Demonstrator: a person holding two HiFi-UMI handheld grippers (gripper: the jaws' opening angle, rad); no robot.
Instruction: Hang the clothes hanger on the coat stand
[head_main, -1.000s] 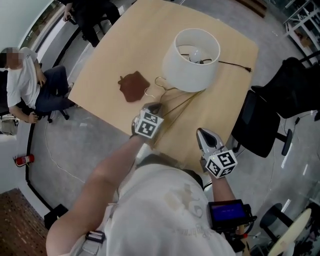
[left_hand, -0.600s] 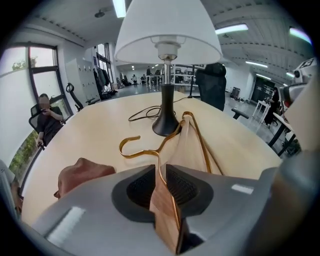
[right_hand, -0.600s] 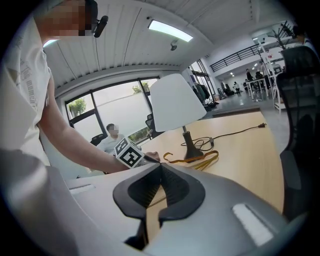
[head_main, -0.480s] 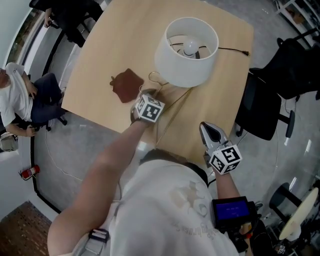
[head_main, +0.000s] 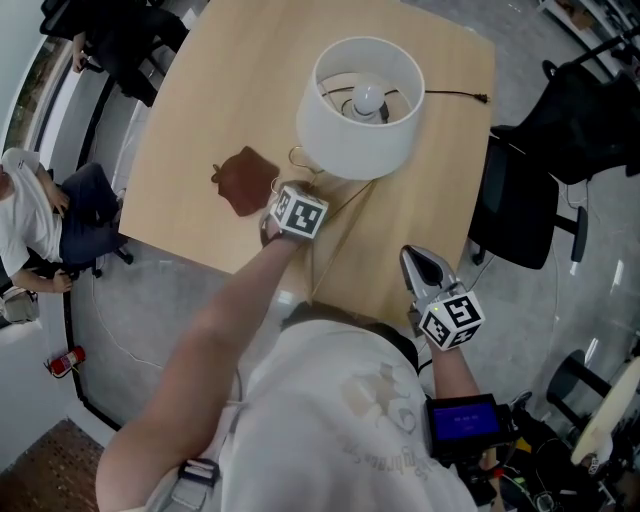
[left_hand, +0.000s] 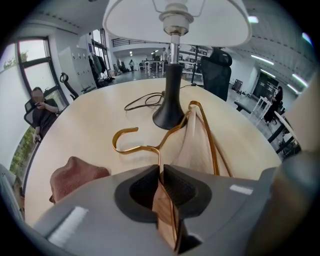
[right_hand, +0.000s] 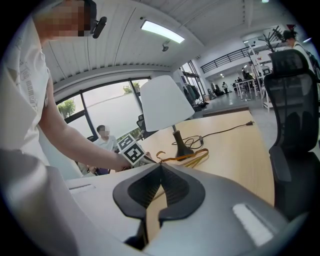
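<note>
a: what does the left hand-held gripper (left_hand: 161, 172) have?

b: its jaws are closed on the thin gold wire of the clothes hanger (left_hand: 138, 148), just below the neck. i'd say it grips there because the frame is stiffest near the neck and the hook is left free for hanging.

a: and where is the hanger itself?

b: low over the surface (head_main: 440, 180), to the left of the lamp (left_hand: 167, 112). the hook curls out left, and the far shoulder runs up against the lamp's black base. whether it touches the base i cannot tell.

a: so the lamp is in the way?

b: probably. the shade hangs right above the hanger, so my guess is that a lift has to come toward the near edge first, not straight up.

a: anything else close by?

b: a brown cloth (left_hand: 75, 177) lies further left, apart from the hook.

a: the right hand-held gripper (right_hand: 159, 172)?

b: jaws together, with nothing between them. it sits back at the near right edge, well apart from the hanger. i read that as waiting out of the way, since one grip is enough for a wire this light.

a: the coat stand?

b: i can't pick one out with certainty in any view, so the hanging step isn't yet begun.
</note>
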